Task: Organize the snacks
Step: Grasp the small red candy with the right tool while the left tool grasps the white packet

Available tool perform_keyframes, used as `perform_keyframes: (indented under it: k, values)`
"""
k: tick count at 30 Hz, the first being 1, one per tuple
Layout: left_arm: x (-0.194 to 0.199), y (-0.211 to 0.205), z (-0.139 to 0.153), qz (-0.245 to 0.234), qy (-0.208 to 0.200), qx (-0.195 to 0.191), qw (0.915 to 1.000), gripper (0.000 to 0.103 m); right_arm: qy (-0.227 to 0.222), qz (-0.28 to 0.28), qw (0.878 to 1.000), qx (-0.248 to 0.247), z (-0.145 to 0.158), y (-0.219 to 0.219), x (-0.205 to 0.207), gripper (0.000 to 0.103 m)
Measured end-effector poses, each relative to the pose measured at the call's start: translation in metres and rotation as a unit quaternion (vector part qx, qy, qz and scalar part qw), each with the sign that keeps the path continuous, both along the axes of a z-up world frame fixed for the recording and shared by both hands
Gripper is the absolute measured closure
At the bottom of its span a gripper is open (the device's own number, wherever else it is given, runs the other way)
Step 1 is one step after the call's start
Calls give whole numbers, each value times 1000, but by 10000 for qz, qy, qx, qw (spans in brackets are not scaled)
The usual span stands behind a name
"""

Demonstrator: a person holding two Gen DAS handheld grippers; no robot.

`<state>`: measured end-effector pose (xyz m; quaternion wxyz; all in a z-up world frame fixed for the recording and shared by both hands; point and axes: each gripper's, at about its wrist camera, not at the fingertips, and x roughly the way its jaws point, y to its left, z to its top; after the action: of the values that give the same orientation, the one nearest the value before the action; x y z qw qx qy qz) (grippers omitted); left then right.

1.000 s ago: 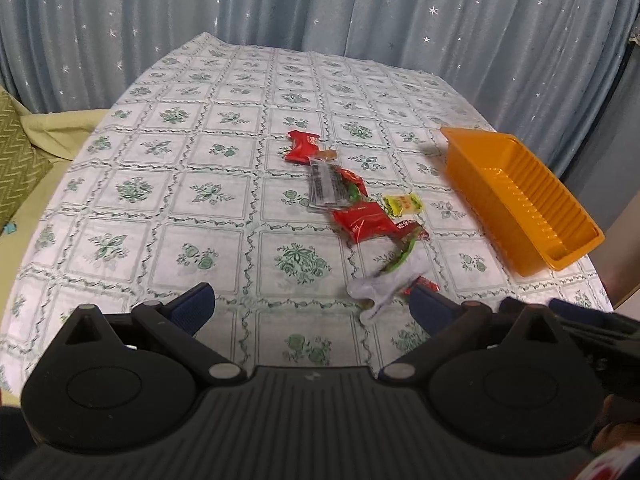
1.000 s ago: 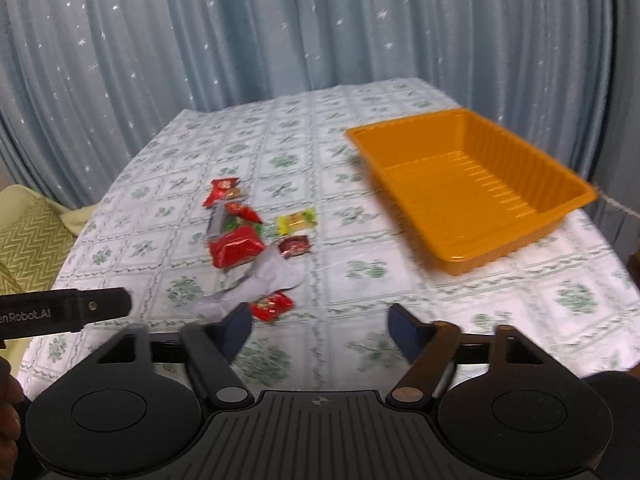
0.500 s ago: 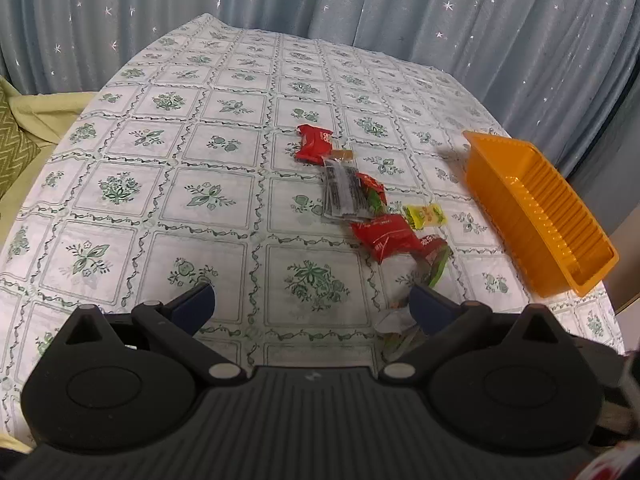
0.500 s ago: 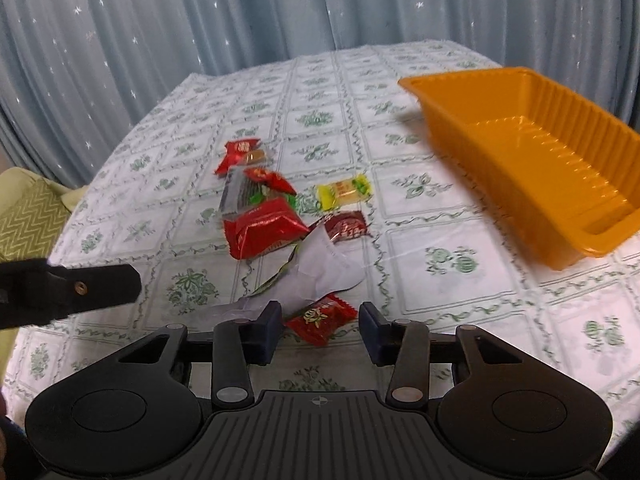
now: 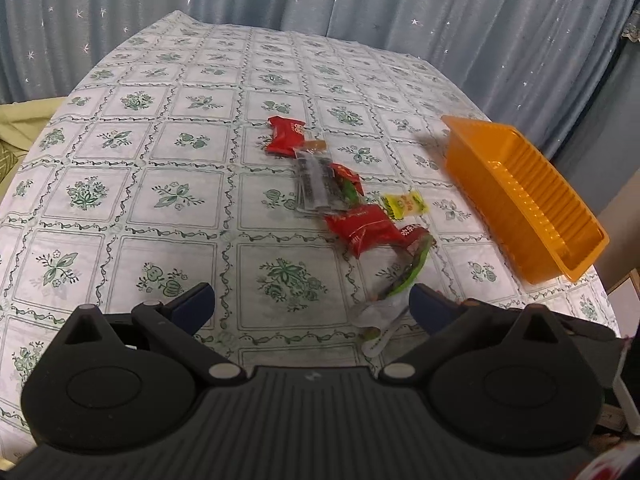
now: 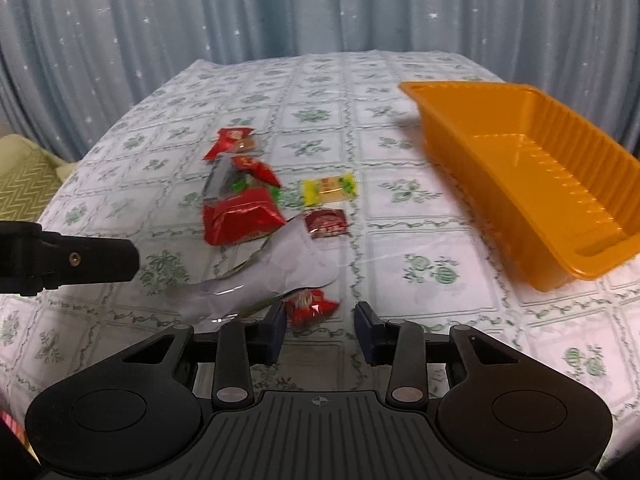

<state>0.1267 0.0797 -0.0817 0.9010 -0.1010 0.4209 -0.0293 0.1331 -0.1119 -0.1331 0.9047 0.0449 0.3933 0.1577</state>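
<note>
Several crinkly foil snack packets [image 6: 240, 220] lie mid-frame on the floral tablecloth [image 6: 400, 248], ribbed orange plastic tray [image 6: 520, 176] at right. Right gripper [image 6: 320, 324] jaws have just been closing around a small red wrapped candy [image 6: 310, 306], pads not yet touching; left gripper [image 5: 310, 306] gapes wide, empty.

The snacks [image 6: 256, 208] lie in a loose row on the table [image 6: 440, 344], left of the tray [image 6: 520, 184]. One wrapper [image 6: 276, 276] lies nearest, partly over a small packet [image 6: 310, 307].

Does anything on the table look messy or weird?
Yes. The snacks lie in a jumbled heap on the tablecloth, some overlapping, with a crumpled white wrapper flopped across them. The orange tray beside them holds nothing yet. Nothing looks spilled or broken.
</note>
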Motion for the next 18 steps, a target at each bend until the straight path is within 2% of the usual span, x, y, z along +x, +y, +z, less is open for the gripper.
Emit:
perform_keyframes:
  k: [4, 5, 6, 7, 9, 14, 16, 18]
  values:
    - [0, -1, -3, -81, 13, -52, 10000, 0, -69, 129, 9999, 22, -3, 4, 2, 64]
    - [1, -1, -3, -110, 12, -49, 9999, 0, -96, 155, 9998, -1, -4, 4, 2, 66]
    - [1, -2, -4, -154, 8, -44, 9999, 0, -116, 173, 9998, -34, -4, 5, 1, 78]
    - [2, -3, -5, -202, 10, -28, 9998, 0, -127, 218, 9997, -61, -4, 6, 1, 81]
    - [3, -6, -6, -310, -6, 32, 9995, 1, -146, 260, 9995, -122, -4, 6, 0, 82]
    - [8, -18, -9, -890, -52, 198, 9958, 10, -213, 135, 9995, -168, 0, -4, -3, 85]
    - [12, -26, -12, -1209, -82, 343, 9920, 11, -187, -26, 9998, -85, 1, -15, -2, 86]
    - [17, -36, -13, -1511, -154, 541, 9869, 19, -187, -179, 9996, -64, 2, -24, -1, 86]
